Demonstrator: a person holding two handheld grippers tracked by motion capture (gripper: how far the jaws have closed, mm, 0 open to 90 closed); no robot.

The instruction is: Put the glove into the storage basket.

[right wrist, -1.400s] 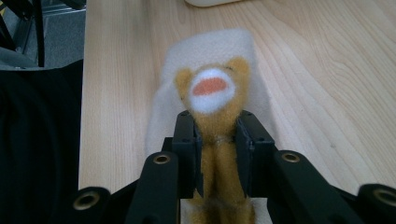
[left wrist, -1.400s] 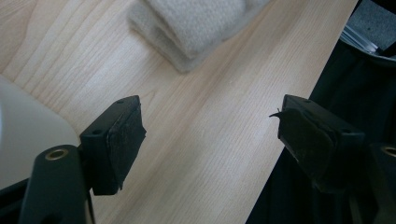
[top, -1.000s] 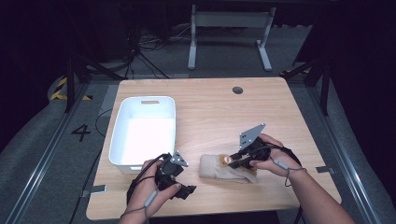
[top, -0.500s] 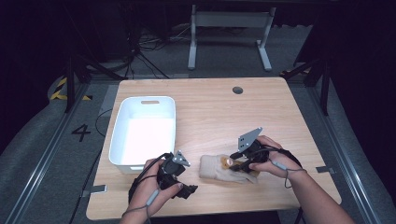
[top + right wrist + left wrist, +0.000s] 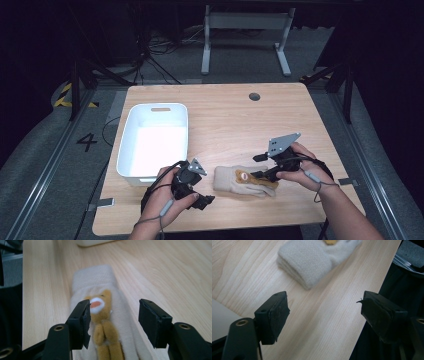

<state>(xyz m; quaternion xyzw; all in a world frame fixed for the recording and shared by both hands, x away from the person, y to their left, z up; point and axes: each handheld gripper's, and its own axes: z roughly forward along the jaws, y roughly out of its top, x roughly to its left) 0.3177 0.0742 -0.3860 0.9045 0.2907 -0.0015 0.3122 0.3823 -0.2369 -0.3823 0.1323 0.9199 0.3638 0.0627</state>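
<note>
Now the right gripper (image 5: 113,322) has slid down over the beige glove (image 5: 242,181), jaws apart astride its bear patch (image 5: 103,327). Left gripper (image 5: 324,315) idles gaping beside the white bin (image 5: 152,142); likely a grab next.

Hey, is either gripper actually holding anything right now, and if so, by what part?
Nothing is held. The right gripper is open, its jaws either side of the bear figure on the cream glove. The left gripper is open over bare table.

Light wooden table (image 5: 225,115), white bin (image 5: 154,142) left, cream sock (image 5: 237,181) near front edge
</note>
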